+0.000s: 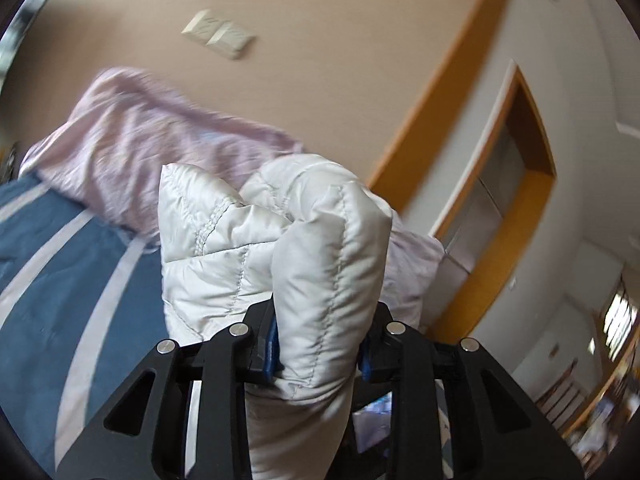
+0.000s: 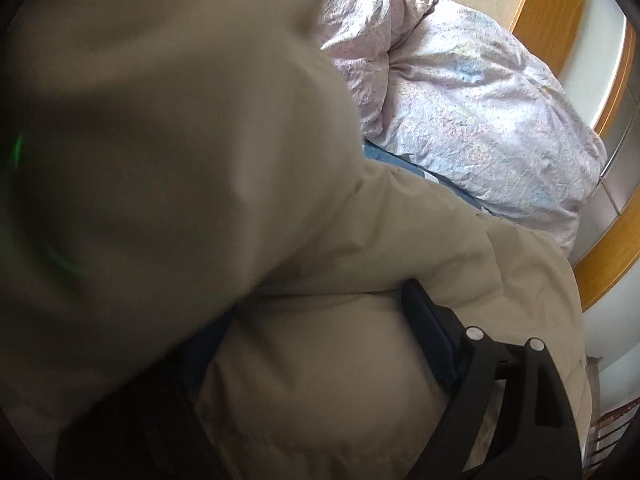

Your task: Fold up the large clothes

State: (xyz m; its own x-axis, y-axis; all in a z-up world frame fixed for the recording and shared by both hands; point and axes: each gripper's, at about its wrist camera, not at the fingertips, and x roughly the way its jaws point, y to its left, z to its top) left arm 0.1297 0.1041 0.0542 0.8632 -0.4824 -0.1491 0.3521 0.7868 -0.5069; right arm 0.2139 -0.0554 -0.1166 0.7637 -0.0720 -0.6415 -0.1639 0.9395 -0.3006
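In the left wrist view, my left gripper (image 1: pixel 320 350) is shut on a thick fold of a pale quilted puffer jacket (image 1: pixel 280 240). Its blue pads pinch the fold from both sides, and the padding bulges up above them, lifted off the bed. The right wrist view is mostly filled by the same beige jacket (image 2: pixel 340 360). My right gripper (image 2: pixel 320 308) stands wide open over it, with the padding swelling between its fingers. Its right finger (image 2: pixel 432 336) lies against the fabric. A blurred flap of jacket (image 2: pixel 180 140) close to the lens hides the left finger.
A blue sheet with pale stripes (image 1: pixel 60 260) covers the bed on the left. A crumpled pink floral duvet (image 2: pixel 460 112) is heaped behind the jacket, and the pink duvet (image 1: pixel 140 140) is blurred in the left wrist view. Wooden trim (image 1: pixel 440 92) and a wall switch plate (image 1: pixel 218 34) are on the wall beyond.
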